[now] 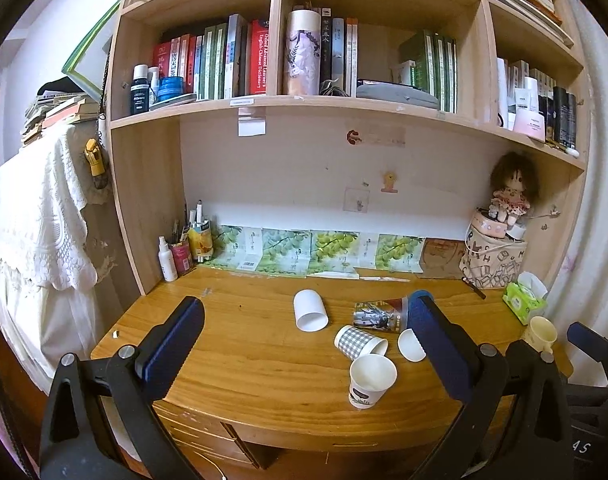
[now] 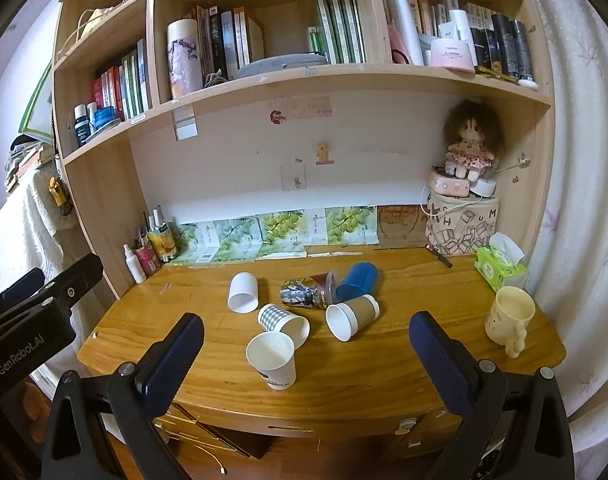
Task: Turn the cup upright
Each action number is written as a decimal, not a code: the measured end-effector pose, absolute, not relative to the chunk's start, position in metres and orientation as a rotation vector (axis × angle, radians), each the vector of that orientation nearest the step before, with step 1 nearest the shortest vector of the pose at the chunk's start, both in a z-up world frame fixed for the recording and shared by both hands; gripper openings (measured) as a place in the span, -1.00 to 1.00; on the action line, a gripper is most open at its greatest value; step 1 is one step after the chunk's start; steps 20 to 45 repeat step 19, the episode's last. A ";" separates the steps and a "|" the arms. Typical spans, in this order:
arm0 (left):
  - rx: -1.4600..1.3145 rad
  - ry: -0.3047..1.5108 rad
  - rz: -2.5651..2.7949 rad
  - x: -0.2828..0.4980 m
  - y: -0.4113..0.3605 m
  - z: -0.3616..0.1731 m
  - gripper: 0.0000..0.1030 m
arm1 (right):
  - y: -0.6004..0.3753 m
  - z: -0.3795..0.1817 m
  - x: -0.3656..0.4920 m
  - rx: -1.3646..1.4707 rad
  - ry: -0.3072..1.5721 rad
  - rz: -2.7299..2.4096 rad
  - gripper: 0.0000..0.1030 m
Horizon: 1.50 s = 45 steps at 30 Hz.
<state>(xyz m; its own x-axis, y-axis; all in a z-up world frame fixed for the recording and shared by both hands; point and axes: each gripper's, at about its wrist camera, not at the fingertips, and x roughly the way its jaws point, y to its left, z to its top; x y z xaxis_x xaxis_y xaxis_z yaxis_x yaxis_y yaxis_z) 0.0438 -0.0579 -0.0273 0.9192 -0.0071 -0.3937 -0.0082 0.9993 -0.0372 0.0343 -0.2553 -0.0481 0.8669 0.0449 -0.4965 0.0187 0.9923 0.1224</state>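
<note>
Wooden desk [image 2: 384, 376], landmark for all entries. Left gripper [image 1: 304, 336] and right gripper [image 2: 306, 346]: both released, jaws wide apart, holding nothing, poised over the desk's front edge. Cream mug [image 2: 508, 316]: upright, desk's right end. Cups at desk centre: white paper cup [image 2: 272, 360] upright, nearest the front; checked cup [image 2: 281, 320], brown-sleeved cup [image 2: 350, 314], blue cup [image 2: 358, 280], printed clear cup [image 2: 306, 291] and plain white cup [image 2: 243, 292], all lying on their sides.

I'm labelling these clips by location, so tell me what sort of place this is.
Most likely a home study or bedroom desk: a wooden desk under built-in shelves packed with books, a rag doll in the corner, and toiletry bottles on the shelf.
</note>
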 end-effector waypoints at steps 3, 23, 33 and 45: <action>-0.033 0.405 0.004 0.043 -0.058 -0.027 0.99 | -0.255 -0.048 0.034 0.123 0.520 0.014 0.99; -0.024 0.413 0.032 0.037 -0.054 -0.027 0.99 | -0.250 -0.049 0.032 0.135 0.532 0.031 0.99; -0.024 0.413 0.032 0.037 -0.054 -0.027 0.99 | -0.250 -0.049 0.032 0.135 0.532 0.031 0.99; -0.024 0.413 0.032 0.037 -0.054 -0.027 0.99 | -0.250 -0.049 0.032 0.135 0.532 0.031 0.99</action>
